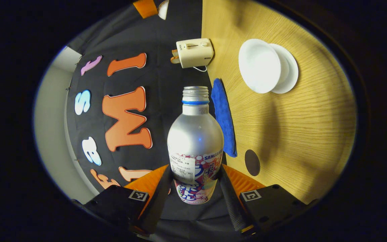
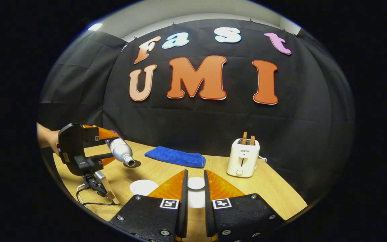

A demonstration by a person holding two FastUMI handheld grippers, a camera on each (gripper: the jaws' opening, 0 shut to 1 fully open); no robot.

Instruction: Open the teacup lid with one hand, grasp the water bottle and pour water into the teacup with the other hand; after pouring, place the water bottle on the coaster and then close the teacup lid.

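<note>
Left gripper view looks along a silver water bottle [image 1: 195,134], uncapped, with a blue ring below its threaded neck and a printed label round its lower body; the left gripper [image 1: 195,183] clamps it, both fingers pressed on the label. Beyond, on the wooden counter [image 1: 297,134], sits the white teacup [image 1: 260,66] with its white lid [image 1: 289,72] just beside it (whether the two touch cannot be told), and nothing can be made out inside the cup. A dark round coaster [image 1: 252,162] lies bare near a blue cloth [image 1: 224,117]; a cream toaster [image 1: 195,52] stands further off.

In the right gripper view the bottle [image 2: 121,150] is tilted, mouth down over the coaster [image 2: 136,164], held off the counter. The right gripper [image 2: 195,198] has its fingers close together with the cup [image 2: 196,190] seen between them; whether they press it cannot be told
</note>
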